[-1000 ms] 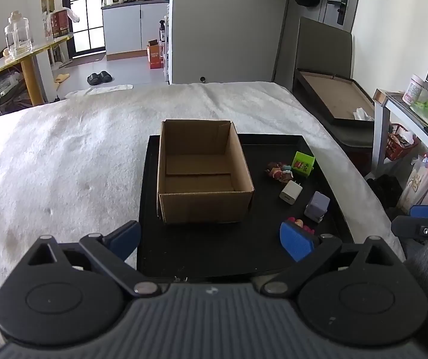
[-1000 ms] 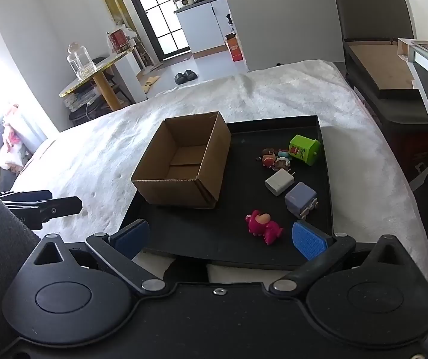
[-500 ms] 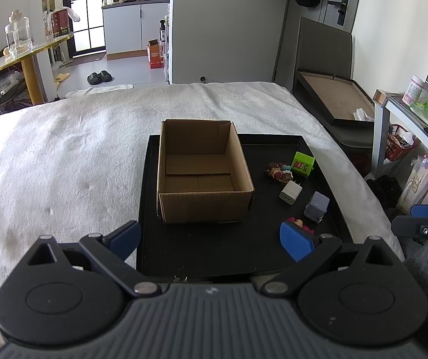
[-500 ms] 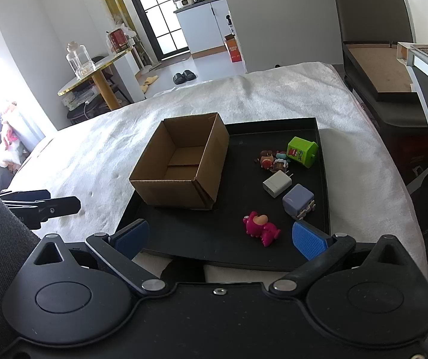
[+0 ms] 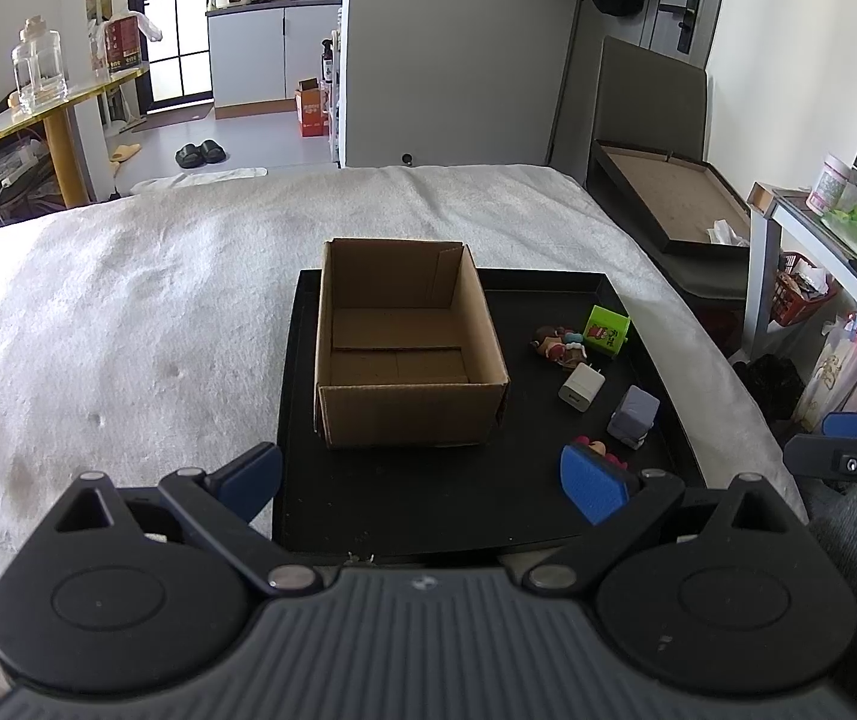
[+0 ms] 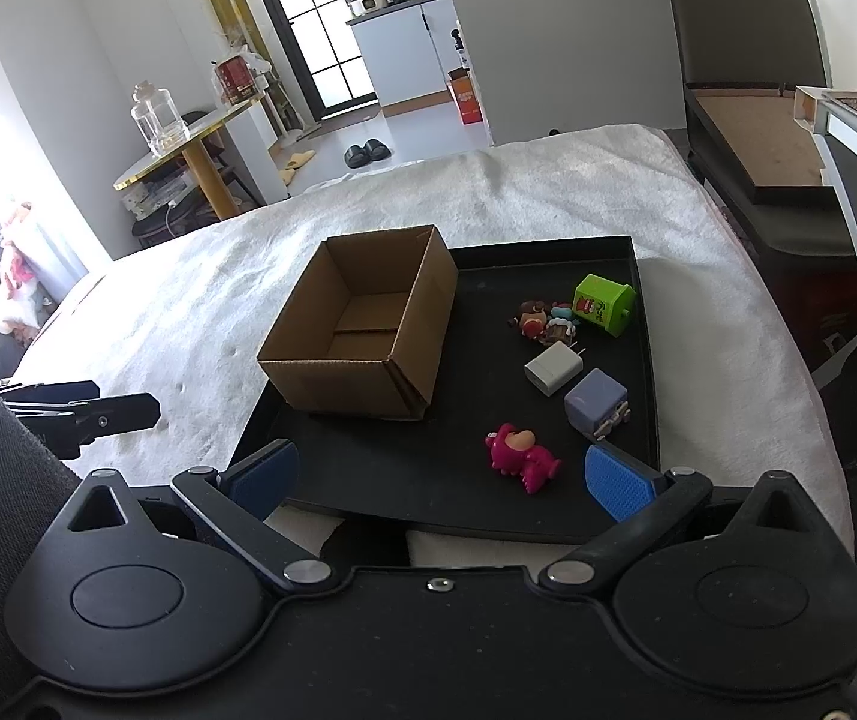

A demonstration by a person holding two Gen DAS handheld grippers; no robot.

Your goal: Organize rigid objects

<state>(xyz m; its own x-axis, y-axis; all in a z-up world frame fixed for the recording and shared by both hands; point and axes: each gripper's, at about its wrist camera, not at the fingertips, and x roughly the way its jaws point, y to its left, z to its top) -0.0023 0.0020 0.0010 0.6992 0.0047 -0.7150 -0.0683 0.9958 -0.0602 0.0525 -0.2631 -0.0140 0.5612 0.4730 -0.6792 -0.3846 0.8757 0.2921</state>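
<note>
Two grippers are hanging over the near edge of a black tray (image 6: pixel 647 360) on a white blanket (image 5: pixel 128 300). The left gripper (image 5: pixel 422 483) is holding its jaws wide, with nothing between them. A brown box (image 6: pixel 362 330) is sitting open on the tray's left side. Right of it are lying a pink toy (image 6: pixel 521 456), a white charger (image 6: pixel 554 367), a purple cube (image 6: pixel 595 402) and a green block (image 6: pixel 603 304). The right gripper (image 6: pixel 440 480) is gaping wide too, gripping nothing.

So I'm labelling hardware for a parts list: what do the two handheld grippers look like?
Both match: the left gripper and right gripper have black angular linkage arms with silver pivot pins, round black discs, and blue textured fingers. The left body is ribbed grey; the right is smooth black.
</note>
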